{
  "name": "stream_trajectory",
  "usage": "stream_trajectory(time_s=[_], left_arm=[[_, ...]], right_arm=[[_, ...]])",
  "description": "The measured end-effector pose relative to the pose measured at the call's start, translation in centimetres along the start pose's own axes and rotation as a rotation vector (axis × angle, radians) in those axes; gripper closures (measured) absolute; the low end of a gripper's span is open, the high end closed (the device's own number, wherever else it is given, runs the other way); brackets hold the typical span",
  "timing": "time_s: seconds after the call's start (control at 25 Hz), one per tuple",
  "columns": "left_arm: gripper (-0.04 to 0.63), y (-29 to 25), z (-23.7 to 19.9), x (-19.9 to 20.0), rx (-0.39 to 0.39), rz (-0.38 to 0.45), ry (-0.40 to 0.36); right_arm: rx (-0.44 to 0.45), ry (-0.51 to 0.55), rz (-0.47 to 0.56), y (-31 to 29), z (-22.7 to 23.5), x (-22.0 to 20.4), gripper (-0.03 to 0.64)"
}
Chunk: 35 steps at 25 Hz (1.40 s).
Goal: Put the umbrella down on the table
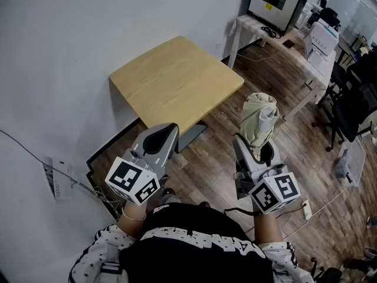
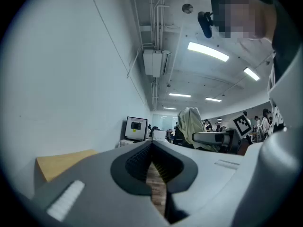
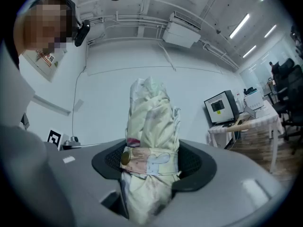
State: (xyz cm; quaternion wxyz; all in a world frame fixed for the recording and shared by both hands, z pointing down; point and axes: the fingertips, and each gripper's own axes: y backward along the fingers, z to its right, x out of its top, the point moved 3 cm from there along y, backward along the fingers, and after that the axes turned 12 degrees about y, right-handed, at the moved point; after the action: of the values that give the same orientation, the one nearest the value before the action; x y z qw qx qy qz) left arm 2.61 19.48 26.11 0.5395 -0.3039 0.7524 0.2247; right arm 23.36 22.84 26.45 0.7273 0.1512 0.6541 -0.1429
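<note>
1. Head view: a big white wall point(image 1: 59, 52) is on the left, with a brown wood floor point(image 1: 224, 152) below.
2. A light wood table point(image 1: 177, 78) stands by the wall, in front of both grippers.
3. The folded pale umbrella point(image 1: 260, 119) is up over the floor, to the right of the table and not touching it.
4. The right gripper point(image 1: 252, 149) pinches the umbrella at its strap, one jaw on each side.
5. The left gripper point(image 1: 162, 135) has its jaws pressed together, with nothing in them.
</note>
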Motion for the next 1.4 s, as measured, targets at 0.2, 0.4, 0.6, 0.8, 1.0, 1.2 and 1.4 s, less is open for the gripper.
stream_trajectory(time_s=[0.2, 0.4, 0.6, 0.8, 1.0, 1.2, 1.4], left_arm=[[0.603, -0.5, -0.1, -0.4, 0.003, 0.005, 0.000], [0.603, -0.3, -0.3, -0.9, 0.008, 0.015, -0.008], [0.603, 0.0, 0.3, -0.7, 0.034, 0.017, -0.005], [0.603, -0.2, 0.3, -1.4, 0.045, 0.022, -0.007], [0.601, -0.5, 0.6, -1.5, 0.036, 0.040, -0.012], [0.601, -0.5, 0.8, -1.4, 0.046, 0.045, -0.017], [0.603, -0.9, 2.1, -2.3, 0.032, 0.018, -0.039]], right_arm=[[0.006, 0.001, -0.002, -0.1, 0.5, -0.1, 0.324], [0.008, 0.006, -0.012, -0.2, 0.6, -0.5, 0.324], [0.011, -0.004, -0.017, 0.1, 0.5, -0.1, 0.324], [0.020, -0.008, -0.016, 0.0, 0.4, 0.0, 0.324], [0.023, 0.006, -0.018, 0.4, 0.4, 0.3, 0.324], [0.033, 0.020, -0.025, 0.4, 0.7, 0.2, 0.324], [0.042, 0.007, -0.023, 0.9, 0.8, -0.3, 0.324]])
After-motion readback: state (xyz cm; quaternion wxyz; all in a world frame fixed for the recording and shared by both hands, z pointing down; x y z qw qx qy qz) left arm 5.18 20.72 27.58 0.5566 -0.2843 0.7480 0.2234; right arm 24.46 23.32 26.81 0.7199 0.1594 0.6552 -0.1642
